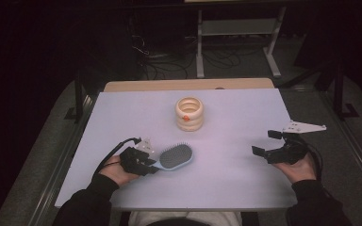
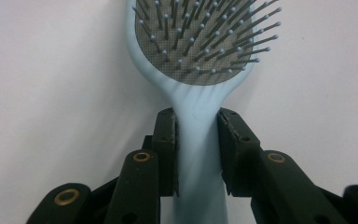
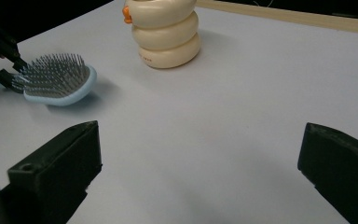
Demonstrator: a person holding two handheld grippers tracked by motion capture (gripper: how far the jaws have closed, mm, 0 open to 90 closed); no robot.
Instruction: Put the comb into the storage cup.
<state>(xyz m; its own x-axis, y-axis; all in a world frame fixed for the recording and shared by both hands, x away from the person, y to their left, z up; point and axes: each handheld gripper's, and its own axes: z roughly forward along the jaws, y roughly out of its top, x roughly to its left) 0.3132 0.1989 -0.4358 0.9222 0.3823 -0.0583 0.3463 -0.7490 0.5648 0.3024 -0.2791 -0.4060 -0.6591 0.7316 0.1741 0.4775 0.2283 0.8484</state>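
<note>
A light blue hairbrush (image 1: 175,157) with a grey bristle pad lies at the near left of the white table (image 1: 235,117), bristles up. My left gripper (image 1: 151,165) is shut on its handle. In the left gripper view the two black pads (image 2: 166,140) press on either side of the blue handle (image 2: 198,140), with the bristle head (image 2: 200,37) ahead. The right gripper (image 1: 265,143) hovers at the near right of the table, jaws wide apart with nothing between them. In the right gripper view the hairbrush (image 3: 58,81) shows at far left.
A cream container (image 1: 189,113) of stacked rings with an orange spot stands mid-table toward the back; in the right gripper view the container (image 3: 165,35) is ahead at top. A wooden strip (image 1: 188,85) runs along the table's far edge. Cables and a metal frame (image 1: 238,37) sit on the floor behind.
</note>
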